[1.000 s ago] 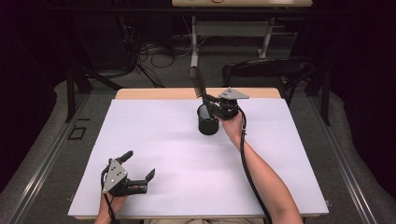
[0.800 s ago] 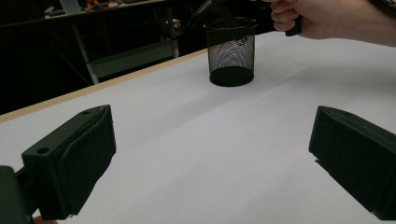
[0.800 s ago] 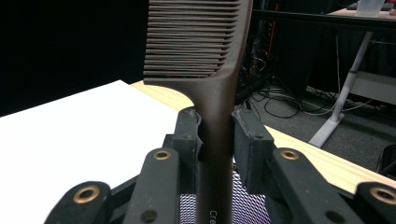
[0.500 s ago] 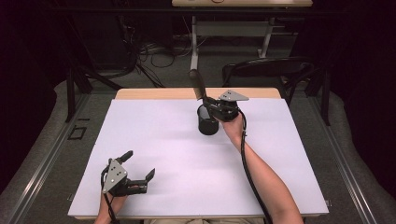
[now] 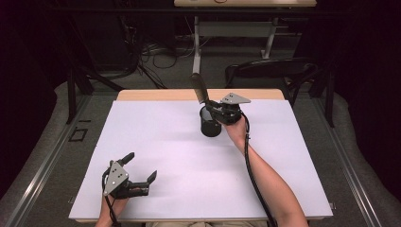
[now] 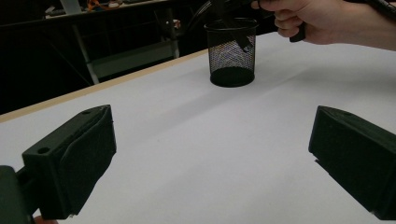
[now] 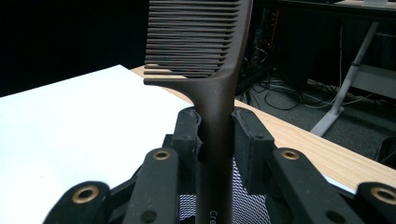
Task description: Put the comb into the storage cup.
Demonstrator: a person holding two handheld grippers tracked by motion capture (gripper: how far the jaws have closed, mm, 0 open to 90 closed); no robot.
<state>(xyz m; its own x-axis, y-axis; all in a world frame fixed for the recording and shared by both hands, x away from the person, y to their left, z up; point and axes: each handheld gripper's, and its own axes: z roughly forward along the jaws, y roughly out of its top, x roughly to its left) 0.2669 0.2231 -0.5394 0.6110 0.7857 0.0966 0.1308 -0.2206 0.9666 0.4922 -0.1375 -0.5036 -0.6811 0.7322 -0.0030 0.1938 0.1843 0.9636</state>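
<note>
Nothing has moved since a second ago: the right gripper [image 5: 213, 109] clamps a comb [image 7: 212, 70] over the mesh cup [image 5: 210, 124]; the left gripper [image 5: 140, 167] rests, jaws wide.

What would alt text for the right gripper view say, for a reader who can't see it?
The right tool clamps the handle of a dark brown comb between its two black jaws, teeth pointing left at the top. Directly beneath is a black mesh cup, on a white table with a wooden edge; cables and desk legs lie behind.
</note>
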